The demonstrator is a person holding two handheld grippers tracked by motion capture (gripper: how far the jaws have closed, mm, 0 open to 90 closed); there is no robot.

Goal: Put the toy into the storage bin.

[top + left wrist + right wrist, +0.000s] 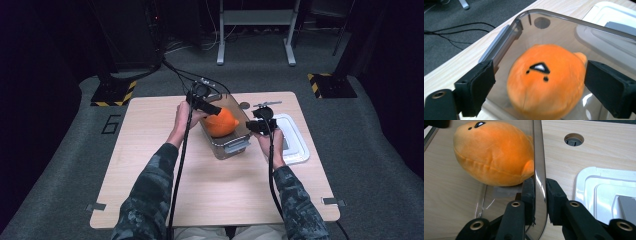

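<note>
An orange plush toy (220, 122) with a small face lies inside a clear plastic bin (232, 147) at the middle of the wooden table. My left gripper (207, 107) hovers just above the toy, tilted down over the bin's left side. In the left gripper view its jaws (539, 75) stand wide open with the toy (546, 82) below and between them, untouched. My right gripper (257, 126) is at the bin's right side. In the right gripper view it (539, 187) is shut on the bin's thin clear wall (539, 157), one pad inside and one outside, with the toy (494, 155) resting just beyond.
A white lid (295, 140) lies flat on the table right of the bin, close to my right hand. A round cable hole (244, 105) sits in the tabletop behind the bin. Bare wood stretches in front and to the left. Grey carpet surrounds the table.
</note>
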